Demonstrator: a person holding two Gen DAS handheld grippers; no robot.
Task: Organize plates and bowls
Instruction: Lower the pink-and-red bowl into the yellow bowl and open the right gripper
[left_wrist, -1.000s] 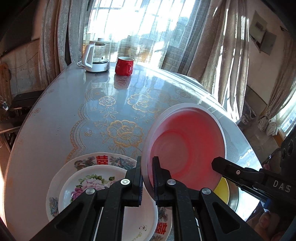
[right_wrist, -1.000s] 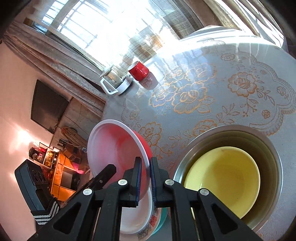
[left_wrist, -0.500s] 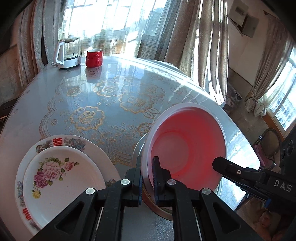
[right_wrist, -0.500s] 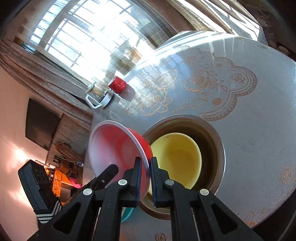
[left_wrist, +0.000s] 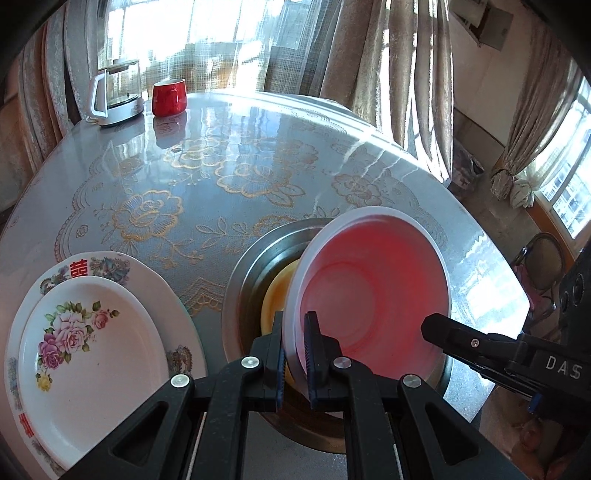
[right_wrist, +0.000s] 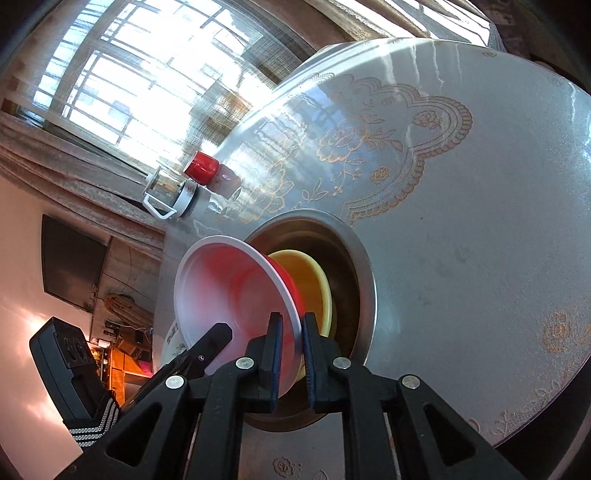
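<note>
A red bowl with a white rim (left_wrist: 373, 295) is held tilted over a steel bowl (left_wrist: 255, 266) that holds a yellow bowl (left_wrist: 277, 295). My left gripper (left_wrist: 294, 339) is shut on the red bowl's near rim. My right gripper (right_wrist: 292, 339) is shut on the opposite rim of the red bowl (right_wrist: 229, 291), with the yellow bowl (right_wrist: 310, 280) and the steel bowl (right_wrist: 354, 258) just behind it. Two stacked white floral plates (left_wrist: 88, 343) lie on the table to the left of the steel bowl.
A round table with a gold floral cover (left_wrist: 229, 177) carries a red mug (left_wrist: 169, 96) and a glass kettle (left_wrist: 116, 92) at its far edge by the curtains. The table's right edge (left_wrist: 491, 236) drops to the floor, with a chair (left_wrist: 543, 262) beyond.
Both grippers have carried the red bowl to the right, from above the floral plates to over the steel and yellow bowls, and lower towards them.
</note>
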